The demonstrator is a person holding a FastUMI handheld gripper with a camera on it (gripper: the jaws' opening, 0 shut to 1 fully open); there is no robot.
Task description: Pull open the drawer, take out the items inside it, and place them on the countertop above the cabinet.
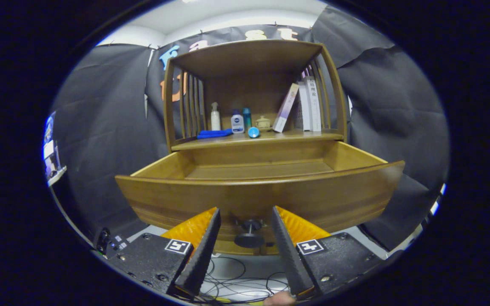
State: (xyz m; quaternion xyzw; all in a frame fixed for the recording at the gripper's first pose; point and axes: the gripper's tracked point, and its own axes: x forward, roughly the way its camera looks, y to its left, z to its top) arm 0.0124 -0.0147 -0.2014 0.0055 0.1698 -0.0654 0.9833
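hovering gripper (pixel 245 214) spread wide around drawer (pixel 262 195) knob (pixel 249 235), untouched, nivea-style bottle (pixel 237 123) on countertop (pixel 304 137)

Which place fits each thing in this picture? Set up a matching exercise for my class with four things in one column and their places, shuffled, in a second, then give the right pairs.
Things:
1. drawer knob
2. blue cloth
3. books
4. white pump bottle

Places:
A. leaning and standing at the shelf's right end
B. between the fingers of the open tongs, untouched
C. upright by the shelf's left slats
D. lying flat on the shelf, left of the small bottles

Pairs: 1-B, 2-D, 3-A, 4-C
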